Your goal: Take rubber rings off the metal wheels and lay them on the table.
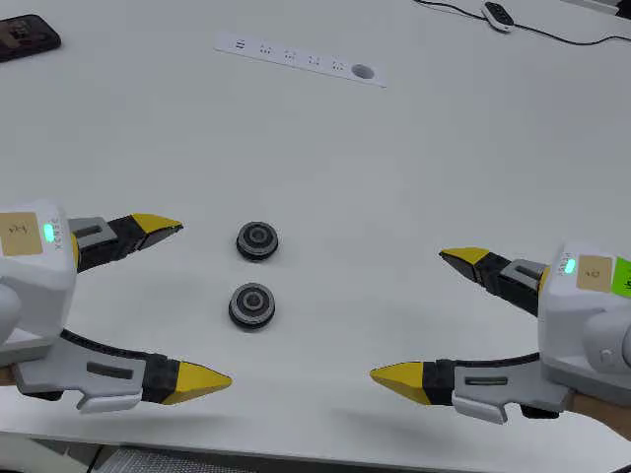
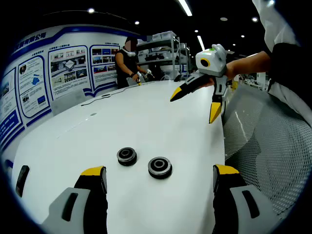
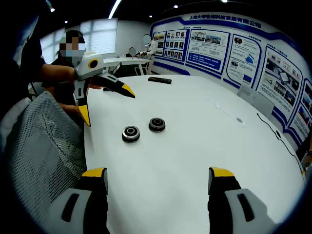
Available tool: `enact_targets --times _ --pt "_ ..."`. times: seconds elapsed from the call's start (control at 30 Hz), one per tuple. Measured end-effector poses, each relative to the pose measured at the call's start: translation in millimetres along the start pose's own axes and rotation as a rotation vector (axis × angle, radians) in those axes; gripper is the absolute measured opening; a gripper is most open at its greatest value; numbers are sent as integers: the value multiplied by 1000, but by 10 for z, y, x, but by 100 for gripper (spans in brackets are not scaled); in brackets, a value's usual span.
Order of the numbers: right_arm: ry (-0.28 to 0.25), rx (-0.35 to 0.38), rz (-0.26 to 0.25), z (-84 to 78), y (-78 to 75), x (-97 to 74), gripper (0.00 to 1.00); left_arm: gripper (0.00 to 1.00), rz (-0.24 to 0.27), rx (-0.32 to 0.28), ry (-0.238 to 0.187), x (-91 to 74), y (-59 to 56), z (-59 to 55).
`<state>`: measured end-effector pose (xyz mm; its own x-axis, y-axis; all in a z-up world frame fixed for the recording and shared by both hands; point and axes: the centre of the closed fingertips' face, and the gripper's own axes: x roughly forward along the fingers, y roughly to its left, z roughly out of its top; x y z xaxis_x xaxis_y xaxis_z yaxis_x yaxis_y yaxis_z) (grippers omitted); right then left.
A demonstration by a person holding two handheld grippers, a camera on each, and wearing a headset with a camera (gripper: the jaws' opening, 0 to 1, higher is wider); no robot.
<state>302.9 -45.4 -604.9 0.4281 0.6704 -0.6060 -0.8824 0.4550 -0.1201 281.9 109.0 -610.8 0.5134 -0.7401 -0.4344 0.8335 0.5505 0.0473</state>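
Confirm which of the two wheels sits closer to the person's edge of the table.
The near wheel, lower in the head view. The far wheel lies just beyond it, toward the power strip.

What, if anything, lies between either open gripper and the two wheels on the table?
Nothing visible does. The left gripper and right gripper sit open on either side of the near wheel and far wheel, with bare white table between. The power strip lies well beyond them.
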Motion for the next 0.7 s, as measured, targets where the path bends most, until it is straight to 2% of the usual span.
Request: enact_targets --times 0.7 --pt "-3 59 -8 -73 27 -44 85 86 10 18 33 35 28 -58"
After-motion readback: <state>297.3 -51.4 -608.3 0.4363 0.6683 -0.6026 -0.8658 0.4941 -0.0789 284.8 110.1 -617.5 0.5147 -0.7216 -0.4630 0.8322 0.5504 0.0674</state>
